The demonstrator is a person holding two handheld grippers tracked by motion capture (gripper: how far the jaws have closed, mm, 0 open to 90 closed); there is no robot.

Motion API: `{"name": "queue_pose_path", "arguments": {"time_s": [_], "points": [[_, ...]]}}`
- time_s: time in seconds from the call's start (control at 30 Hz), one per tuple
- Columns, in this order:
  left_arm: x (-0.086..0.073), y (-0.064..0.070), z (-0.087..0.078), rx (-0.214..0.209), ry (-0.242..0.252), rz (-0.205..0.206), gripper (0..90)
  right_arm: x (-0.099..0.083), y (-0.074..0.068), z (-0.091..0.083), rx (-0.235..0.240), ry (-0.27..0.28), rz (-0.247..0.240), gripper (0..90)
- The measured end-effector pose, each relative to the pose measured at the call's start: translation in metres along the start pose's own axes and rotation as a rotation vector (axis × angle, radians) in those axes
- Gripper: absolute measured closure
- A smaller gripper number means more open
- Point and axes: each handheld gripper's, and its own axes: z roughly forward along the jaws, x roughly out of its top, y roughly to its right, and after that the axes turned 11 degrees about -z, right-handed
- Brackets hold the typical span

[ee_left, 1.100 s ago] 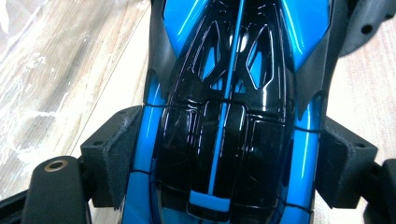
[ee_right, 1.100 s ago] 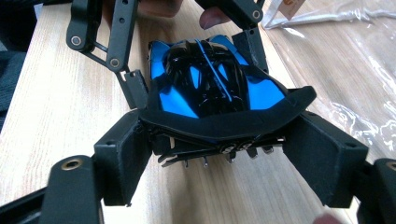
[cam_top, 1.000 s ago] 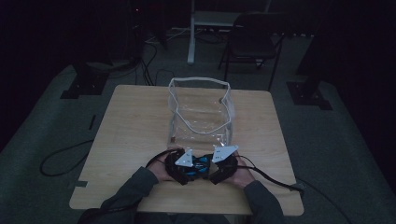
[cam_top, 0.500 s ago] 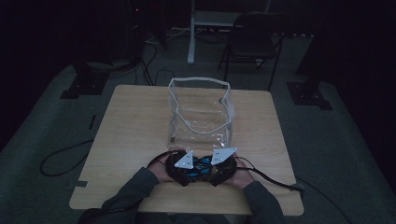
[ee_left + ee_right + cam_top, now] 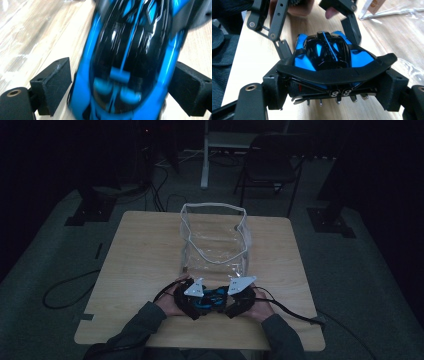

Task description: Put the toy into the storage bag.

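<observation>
You are seated at the near edge of a light wooden square table, and standing near its middle, toward the far side, is a clear plastic zip bag with a white rim, upright with its mouth open. Just in front of that bag, close to your near edge, both your hands meet around a glossy blue and black toy racing car, which rests on the tabletop between the two tools. Your left gripper comes at the car from the left; its two black pads sit tight against the car's blue flanks, so it is grasping the car at one end. Your right gripper comes from the right, and its pads press on either side of the car's tail, under the black rear wing, gripping it too. In the right gripper view the left gripper's linkage flanks the far end of the car, with your fingertips behind it.
</observation>
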Motion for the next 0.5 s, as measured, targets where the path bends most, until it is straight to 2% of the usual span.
{"name": "queue_pose_path", "arguments": {"time_s": [0.23,0.33,0.5], "points": [[-0.013,-0.004,-0.014,0.021,0.05,-0.046,10.3,0.002,-0.001,-0.006,-0.029,0.006,0.007,24.7],[-0.019,-0.005,-0.017,0.041,0.057,-0.064,10.6,0.002,-0.001,-0.007,-0.025,0.006,0.015,24.8],[-0.027,-0.004,-0.025,0.048,0.069,-0.093,13.0,0.004,-0.001,-0.012,-0.041,0.008,0.006,24.8]]}}
